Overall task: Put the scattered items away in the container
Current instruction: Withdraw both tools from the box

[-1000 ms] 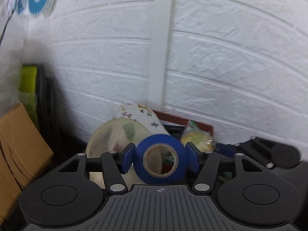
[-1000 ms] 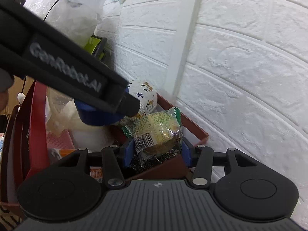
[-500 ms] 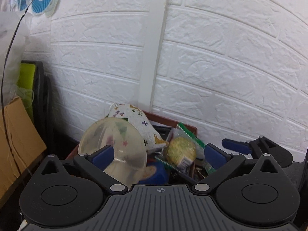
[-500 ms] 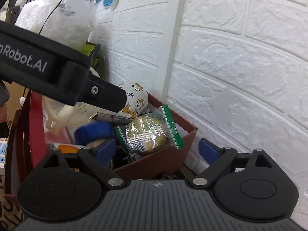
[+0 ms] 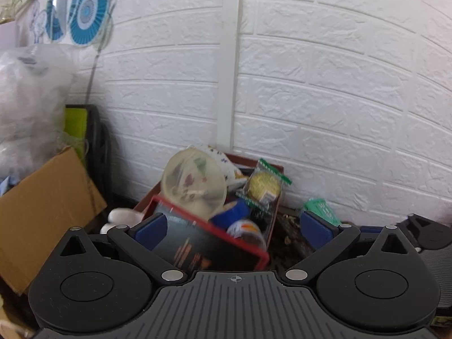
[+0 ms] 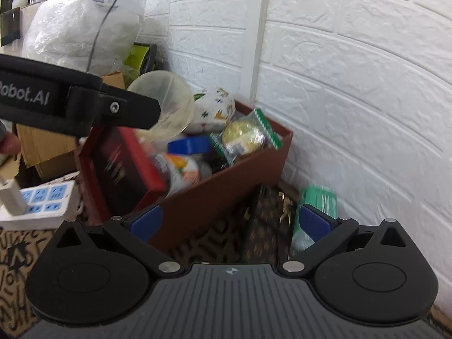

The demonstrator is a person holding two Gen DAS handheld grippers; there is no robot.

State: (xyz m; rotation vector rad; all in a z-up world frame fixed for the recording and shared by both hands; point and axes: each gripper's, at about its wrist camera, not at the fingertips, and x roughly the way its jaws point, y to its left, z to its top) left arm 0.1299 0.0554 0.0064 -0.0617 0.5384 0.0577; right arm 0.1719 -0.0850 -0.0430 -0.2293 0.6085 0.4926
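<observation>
A brown box [image 6: 226,186] stands against the white wall, full of items: a blue tape roll [image 6: 189,144] [image 5: 231,212], a wrapped yellow cake [image 6: 244,135] [image 5: 264,188], a clear plastic bowl [image 5: 195,183] [image 6: 166,99], a patterned white pouch [image 6: 216,108] and a jar [image 6: 182,171]. My left gripper [image 5: 233,227] is open and empty, above and short of the box; its arm also shows in the right wrist view [image 6: 76,104]. My right gripper [image 6: 228,221] is open and empty, in front of the box. A green packet [image 6: 317,200] [image 5: 319,206] lies on the mat right of the box.
A red-edged lid [image 5: 209,245] leans at the box's near side. A white power strip [image 6: 36,203] lies at left on the patterned mat [image 6: 220,237]. A cardboard sheet [image 5: 42,212] and a plastic-wrapped bundle [image 6: 82,25] stand at left. The brick wall [image 5: 339,99] is close behind.
Both grippers opened: the left dropped the blue tape and the right dropped the wrapped cake into the box. Both have since pulled back and away from the box.
</observation>
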